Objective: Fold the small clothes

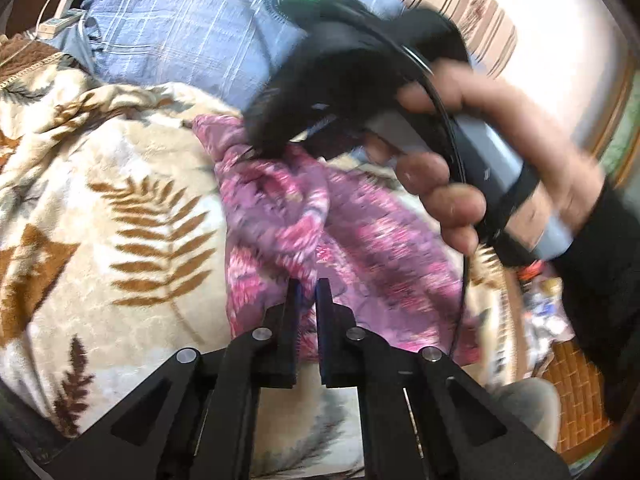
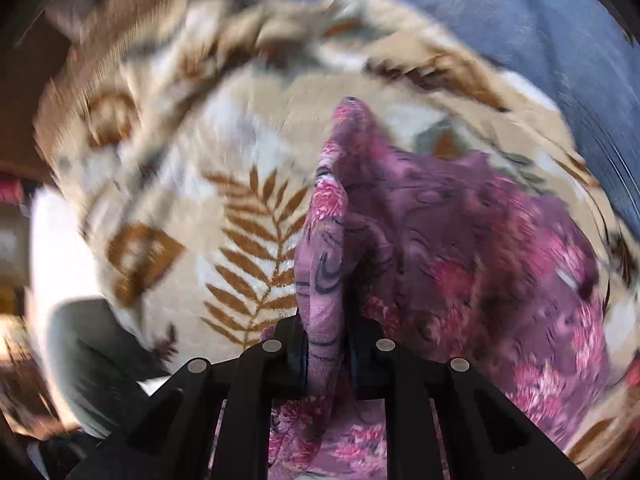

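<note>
A small pink and purple floral garment (image 1: 320, 220) lies crumpled on a cream blanket with brown fern leaves (image 1: 120, 208). My left gripper (image 1: 307, 292) is at the garment's near edge, its jaws nearly closed with cloth between them. The right gripper (image 1: 272, 144), held in a hand, pinches the garment's far corner and lifts it. In the right wrist view the right gripper (image 2: 325, 332) is shut on a fold of the garment (image 2: 460, 248), which hangs from it over the blanket (image 2: 224, 152). That view is blurred.
A blue checked pillow (image 1: 180, 20) lies beyond the blanket, with a charger and cable (image 1: 60, 12) at the far left. A tiled floor with clutter (image 1: 560, 320) lies past the bed's right edge.
</note>
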A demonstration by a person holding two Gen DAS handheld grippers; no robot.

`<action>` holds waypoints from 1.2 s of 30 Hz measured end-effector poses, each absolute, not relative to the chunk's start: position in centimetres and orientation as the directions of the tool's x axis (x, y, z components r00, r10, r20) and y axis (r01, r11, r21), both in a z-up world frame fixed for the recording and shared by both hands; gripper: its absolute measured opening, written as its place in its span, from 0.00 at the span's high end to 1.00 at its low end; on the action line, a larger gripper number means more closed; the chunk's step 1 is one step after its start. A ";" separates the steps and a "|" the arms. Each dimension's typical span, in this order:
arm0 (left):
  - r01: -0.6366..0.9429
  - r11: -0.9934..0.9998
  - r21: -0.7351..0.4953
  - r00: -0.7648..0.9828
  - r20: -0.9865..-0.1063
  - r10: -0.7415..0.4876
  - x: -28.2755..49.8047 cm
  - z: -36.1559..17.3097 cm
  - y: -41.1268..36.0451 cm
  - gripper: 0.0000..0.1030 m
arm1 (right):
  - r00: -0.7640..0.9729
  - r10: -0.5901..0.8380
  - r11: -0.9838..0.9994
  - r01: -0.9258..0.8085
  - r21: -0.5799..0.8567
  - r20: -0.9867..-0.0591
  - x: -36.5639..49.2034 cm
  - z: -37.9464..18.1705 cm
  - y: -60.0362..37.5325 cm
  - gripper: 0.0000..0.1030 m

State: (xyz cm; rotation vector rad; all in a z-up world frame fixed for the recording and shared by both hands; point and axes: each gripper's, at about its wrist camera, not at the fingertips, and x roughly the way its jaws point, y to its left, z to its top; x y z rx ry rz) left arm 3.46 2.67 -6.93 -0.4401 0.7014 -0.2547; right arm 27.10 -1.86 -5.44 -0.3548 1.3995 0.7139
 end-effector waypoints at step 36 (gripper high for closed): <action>0.326 0.721 -0.611 0.289 -0.662 -0.691 7.8 -7.1 -14.1 0.62 | 0.321 0.452 0.875 0.022 0.483 -0.832 25.6 -6.5 -40.2 0.48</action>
